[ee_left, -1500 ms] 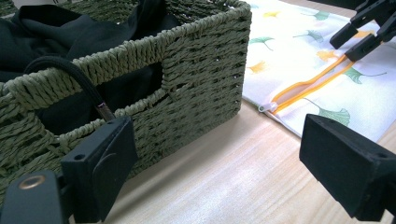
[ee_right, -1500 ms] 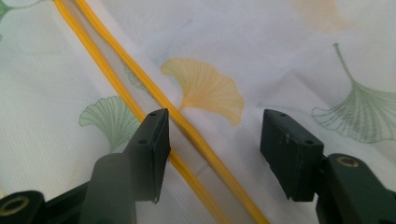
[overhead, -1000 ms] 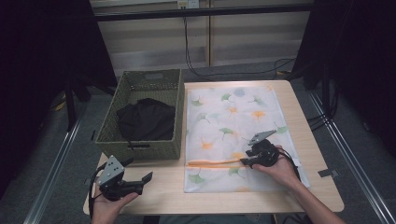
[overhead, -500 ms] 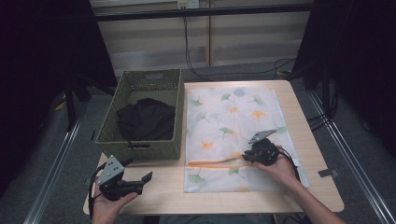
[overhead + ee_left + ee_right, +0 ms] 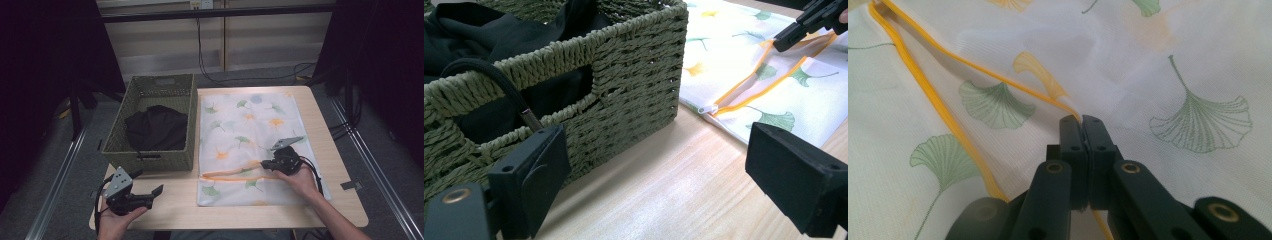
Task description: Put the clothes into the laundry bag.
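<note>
Because its jaws have just been closing and now meet on the yellow zipper edge [image 5: 1045, 100] of the laundry bag [image 5: 250, 130], the right gripper [image 5: 266, 164] looks set to lift one lip of the opening; the pinch sits right on the trim, probably because the stiffer tape gives a surer hold than the thin mesh. In the right gripper view the two black jaws stand pressed together with the yellow band caught between their tips, and the two zipper edges spread apart toward the upper left, so the mouth of the bag is already partly open. From above, that opening runs across the near part of the bag, which lies flat on the right half of the table [image 5: 325, 130], its ginkgo-leaf print facing up.

At the near left corner of the table the left gripper [image 5: 150, 192] hovers with its jaws wide apart and nothing between them, aimed at the near wall of the woven basket [image 5: 150, 162]. That basket stands just left of the bag, and the black garment [image 5: 155, 127] lies bunched inside it. I judge the free gripper is held ready there so it can fetch the garment once the bag's mouth is raised.
</note>
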The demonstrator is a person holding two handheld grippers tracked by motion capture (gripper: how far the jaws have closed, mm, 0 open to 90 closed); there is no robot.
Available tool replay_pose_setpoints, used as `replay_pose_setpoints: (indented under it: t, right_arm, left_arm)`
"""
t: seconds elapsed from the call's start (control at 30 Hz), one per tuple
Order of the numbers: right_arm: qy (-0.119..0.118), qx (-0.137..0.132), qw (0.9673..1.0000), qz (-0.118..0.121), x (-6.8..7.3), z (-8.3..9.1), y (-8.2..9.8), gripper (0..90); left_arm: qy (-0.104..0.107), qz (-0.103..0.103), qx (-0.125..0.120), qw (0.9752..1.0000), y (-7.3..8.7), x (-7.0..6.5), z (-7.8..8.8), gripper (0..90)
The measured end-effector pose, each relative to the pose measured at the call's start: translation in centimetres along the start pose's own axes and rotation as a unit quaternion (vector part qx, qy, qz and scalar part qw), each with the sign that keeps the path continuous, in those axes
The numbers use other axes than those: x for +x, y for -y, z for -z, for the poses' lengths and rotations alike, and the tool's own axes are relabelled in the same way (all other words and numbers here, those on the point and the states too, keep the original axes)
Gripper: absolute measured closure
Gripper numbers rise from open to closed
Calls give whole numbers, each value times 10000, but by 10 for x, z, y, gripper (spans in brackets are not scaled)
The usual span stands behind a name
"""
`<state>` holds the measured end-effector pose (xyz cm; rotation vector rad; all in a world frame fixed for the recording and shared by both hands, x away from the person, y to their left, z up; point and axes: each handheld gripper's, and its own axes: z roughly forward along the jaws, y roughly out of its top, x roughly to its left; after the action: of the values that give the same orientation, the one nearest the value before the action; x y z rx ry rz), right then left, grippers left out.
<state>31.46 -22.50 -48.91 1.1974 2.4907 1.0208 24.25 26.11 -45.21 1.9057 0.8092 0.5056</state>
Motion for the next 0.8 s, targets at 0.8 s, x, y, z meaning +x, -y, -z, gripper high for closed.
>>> replay_pose_setpoints:
  t: [0.8]
  right_arm:
    - [-152, -1099, 9936, -196, -1, 26, -8, 897]
  left_arm:
    - [-83, 16, -84, 9999, -1, 0, 4, 111]
